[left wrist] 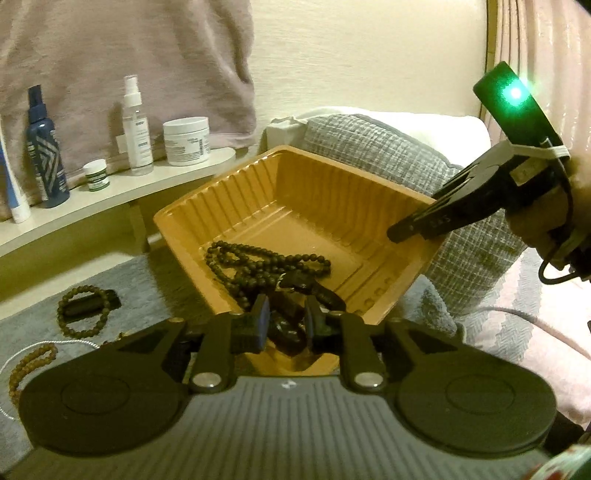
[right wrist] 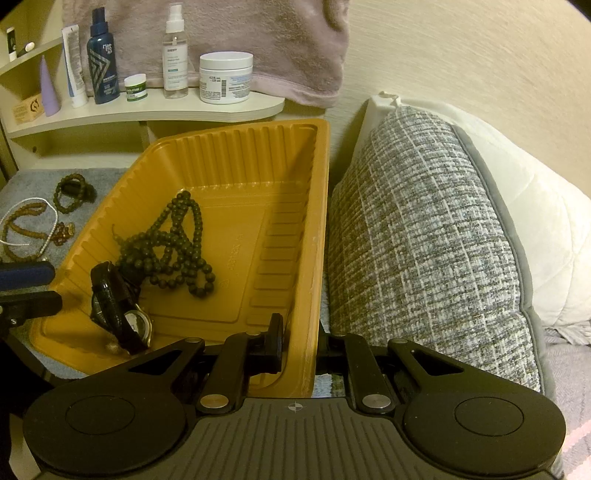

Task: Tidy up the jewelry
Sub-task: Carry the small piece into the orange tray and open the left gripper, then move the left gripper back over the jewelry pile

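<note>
An orange plastic tray (left wrist: pixel 317 177) (right wrist: pixel 236 155) lies tilted on the grey bed cover. It holds a dark bead necklace (left wrist: pixel 258 262) (right wrist: pixel 177 251) and two dark watches (right wrist: pixel 118 310). My left gripper (left wrist: pixel 284 325) is open just above the watches (left wrist: pixel 288 328) at the tray's near corner. My right gripper (right wrist: pixel 299 350) is shut on the tray's right rim, and it also shows in the left wrist view (left wrist: pixel 417 225). On the cover left of the tray lie a dark bead bracelet (left wrist: pixel 83 312) (right wrist: pixel 70 194), a brown bead strand (left wrist: pixel 29 365) (right wrist: pixel 22 229) and a white thin chain (right wrist: pixel 40 236).
A grey woven pillow (right wrist: pixel 424 236) (left wrist: pixel 369 147) and a white pillow (right wrist: pixel 535 221) lie right of the tray. A low shelf (right wrist: pixel 147 110) behind holds bottles and jars, among them a white jar (right wrist: pixel 225 77) and a blue bottle (right wrist: pixel 101 59). A pink towel (right wrist: pixel 240 33) hangs above.
</note>
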### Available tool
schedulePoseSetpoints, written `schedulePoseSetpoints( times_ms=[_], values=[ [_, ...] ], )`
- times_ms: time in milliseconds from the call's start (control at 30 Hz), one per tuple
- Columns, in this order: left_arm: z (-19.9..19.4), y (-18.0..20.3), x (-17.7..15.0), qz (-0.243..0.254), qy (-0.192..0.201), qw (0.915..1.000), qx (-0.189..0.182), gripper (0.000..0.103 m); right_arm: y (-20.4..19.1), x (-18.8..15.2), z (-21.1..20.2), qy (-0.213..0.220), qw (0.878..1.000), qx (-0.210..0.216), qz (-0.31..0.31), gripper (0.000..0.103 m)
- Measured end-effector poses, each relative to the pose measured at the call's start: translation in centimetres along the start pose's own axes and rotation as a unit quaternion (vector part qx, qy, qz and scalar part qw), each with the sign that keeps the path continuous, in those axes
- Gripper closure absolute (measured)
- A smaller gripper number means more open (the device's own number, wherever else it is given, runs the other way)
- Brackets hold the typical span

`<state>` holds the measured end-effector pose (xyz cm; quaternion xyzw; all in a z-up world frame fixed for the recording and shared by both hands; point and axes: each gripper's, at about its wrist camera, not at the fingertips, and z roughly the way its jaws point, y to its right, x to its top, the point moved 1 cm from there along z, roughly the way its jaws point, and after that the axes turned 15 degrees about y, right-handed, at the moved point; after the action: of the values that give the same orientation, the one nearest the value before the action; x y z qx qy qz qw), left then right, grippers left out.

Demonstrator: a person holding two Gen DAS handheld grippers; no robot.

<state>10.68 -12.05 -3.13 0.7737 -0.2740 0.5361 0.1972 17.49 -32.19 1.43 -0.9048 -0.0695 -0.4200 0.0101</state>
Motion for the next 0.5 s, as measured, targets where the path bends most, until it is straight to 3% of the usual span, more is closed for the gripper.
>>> schedulePoseSetpoints(
  times_ms=[267,500],
  values=[
    [-1.8,-2.7,-1.2,-0.011,0.003,0.9981,0.061,0.086,0.0,0.0,0.0,0.0,1.0,0.0,0.001,0.09],
    [-1.4,-6.0,-3.6,-0.009,-0.031,0.9911,0.129,0.086,0.0,0.0,0.0,0.0,1.0,-0.001,0.0,0.09]
  ],
)
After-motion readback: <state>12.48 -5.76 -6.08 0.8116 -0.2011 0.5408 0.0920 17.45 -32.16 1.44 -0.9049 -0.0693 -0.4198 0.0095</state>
